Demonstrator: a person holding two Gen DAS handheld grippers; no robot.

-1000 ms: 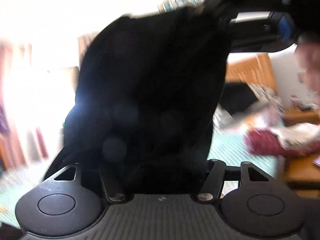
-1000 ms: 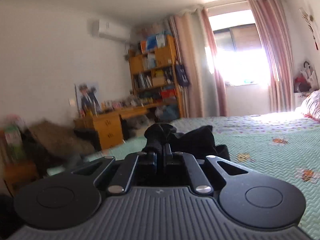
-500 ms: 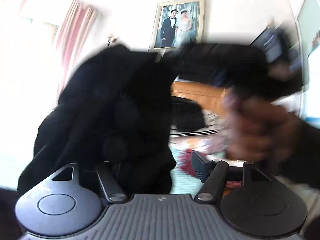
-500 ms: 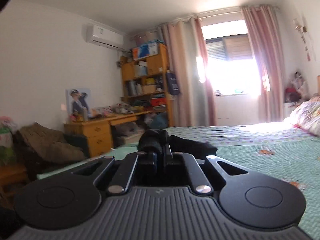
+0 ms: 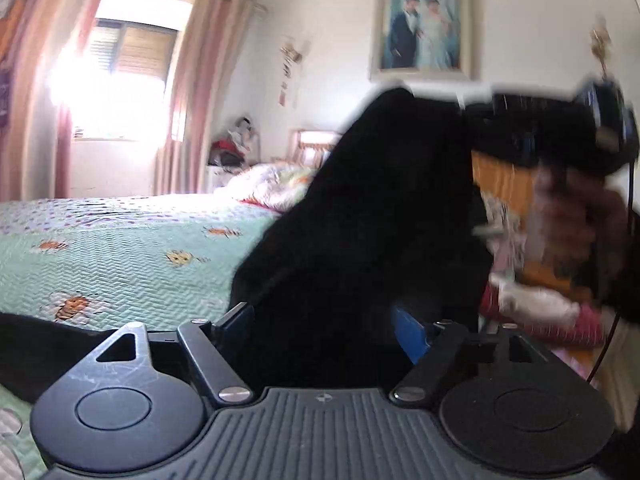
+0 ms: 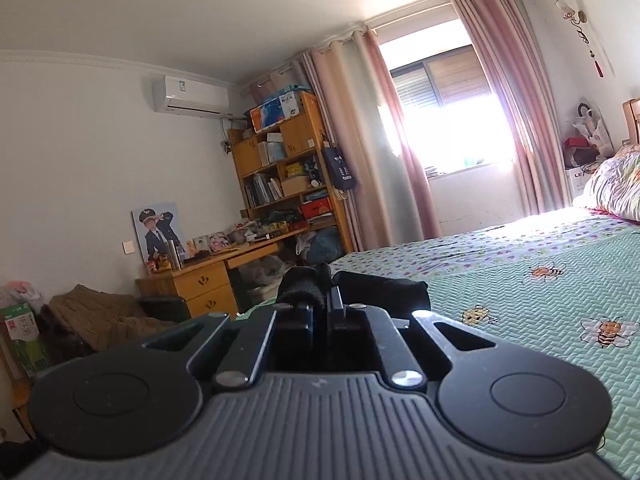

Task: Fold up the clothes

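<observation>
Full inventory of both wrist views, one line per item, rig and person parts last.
black garment: 1, black, hanging over the bed, right end pinched
bedspread: 1, mint green with bees, on the bed
framed photo: 1, pale frame, wall above the headboard
curtains: pink, either side of the window
bookshelf: 1, orange wood, by the curtains
air conditioner: 1, white, high on the wall
left gripper: black, jaws just opening, cloth between them
right gripper: black, shut on the black garment
hand: 1, blurred, holding the right gripper

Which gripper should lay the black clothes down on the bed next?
Probably right: the right gripper is shut on the black garment, level over the bed. The left gripper, just opening, grips nothing.
</observation>
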